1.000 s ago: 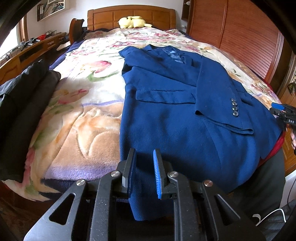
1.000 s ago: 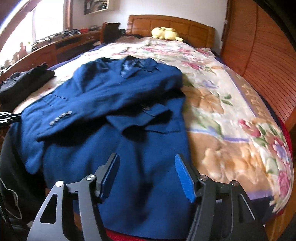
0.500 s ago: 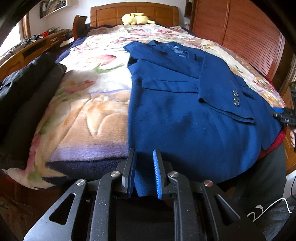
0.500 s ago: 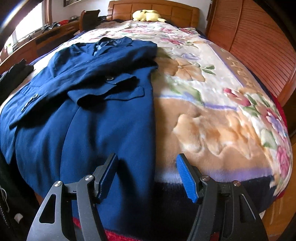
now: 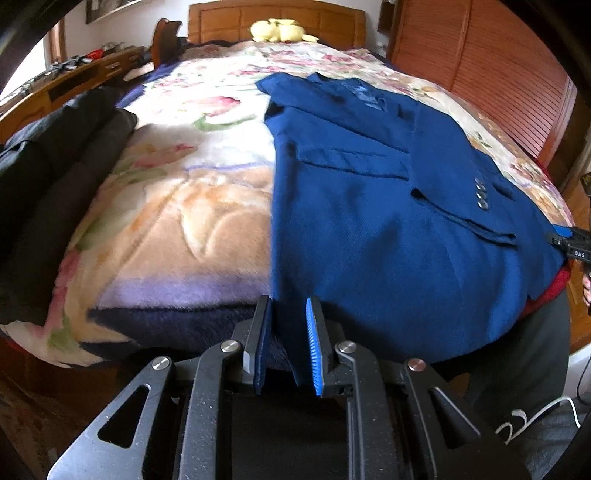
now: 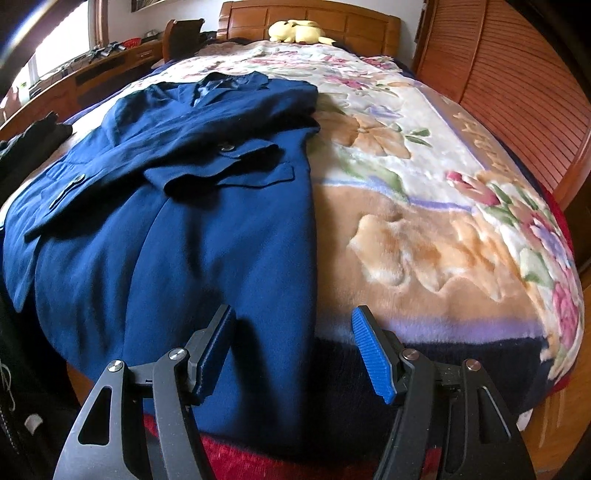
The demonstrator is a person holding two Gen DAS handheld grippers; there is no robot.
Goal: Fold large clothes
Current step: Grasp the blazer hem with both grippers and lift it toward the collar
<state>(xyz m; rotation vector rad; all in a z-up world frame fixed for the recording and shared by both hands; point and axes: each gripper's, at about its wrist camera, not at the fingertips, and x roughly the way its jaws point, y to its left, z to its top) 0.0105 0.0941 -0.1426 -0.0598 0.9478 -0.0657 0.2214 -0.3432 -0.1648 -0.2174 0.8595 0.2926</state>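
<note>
A dark blue jacket (image 5: 369, 221) lies face up on the floral blanket (image 5: 177, 206), one sleeve folded across its front, and its hem hangs over the foot of the bed. My left gripper (image 5: 288, 300) hovers at the hem's left corner. Its jaws are only narrowly apart, with the corner of the cloth between them and a gap still showing. My right gripper (image 6: 293, 312) stands wide open over the right edge of the jacket (image 6: 184, 240) near the hem, not pressing the cloth. In the left wrist view, the right gripper (image 5: 572, 243) shows at the jacket's far side.
Black clothes (image 5: 55, 166) are piled along the bed's left side. A yellow plush toy (image 6: 295, 31) rests at the wooden headboard. Louvred wooden doors (image 6: 517, 92) run along the right and a desk (image 5: 74, 77) along the left. Red cloth (image 6: 240, 458) shows under the hem.
My right gripper has slid from over the jacket's middle to its right edge, lower by the hem. Less of the hem now hangs between the left fingers.
</note>
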